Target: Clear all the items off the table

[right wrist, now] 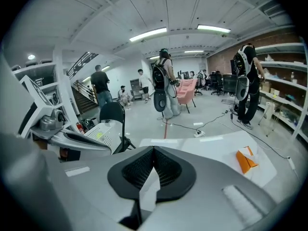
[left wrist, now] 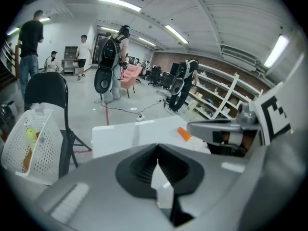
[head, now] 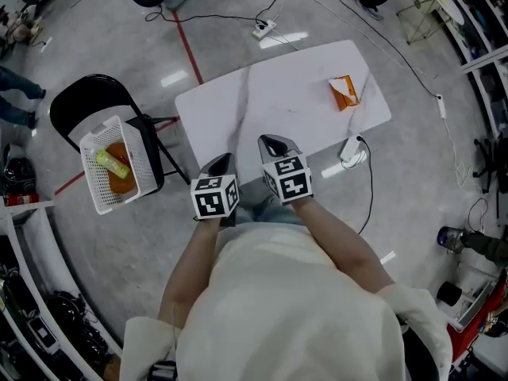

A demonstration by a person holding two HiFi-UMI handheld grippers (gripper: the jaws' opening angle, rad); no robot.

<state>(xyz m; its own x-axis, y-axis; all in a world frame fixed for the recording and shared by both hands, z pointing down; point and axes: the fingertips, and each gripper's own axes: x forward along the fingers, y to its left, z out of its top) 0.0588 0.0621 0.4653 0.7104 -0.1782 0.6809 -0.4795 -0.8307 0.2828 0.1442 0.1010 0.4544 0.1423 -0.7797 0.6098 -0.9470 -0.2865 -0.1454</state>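
An orange carton (head: 344, 92) lies near the far right corner of the white table (head: 270, 94); it also shows as the carton (left wrist: 183, 134) and the carton (right wrist: 246, 160) in the gripper views. My left gripper (head: 223, 163) and right gripper (head: 273, 144) hover side by side over the table's near edge, both shut with nothing between their jaws. Seen along its own jaws, the left gripper (left wrist: 157, 154) points at the table, and so does the right gripper (right wrist: 153, 154). A white basket (head: 99, 187) on a black chair (head: 87, 94) left of the table holds a yellow-green item (head: 112, 163) and an orange item (head: 121, 182).
A white power adapter (head: 350, 149) with a black cable lies on the floor by the table's right edge. A power strip (head: 264, 28) and cables lie beyond the table. Several people stand in the background, and shelves line the room's sides.
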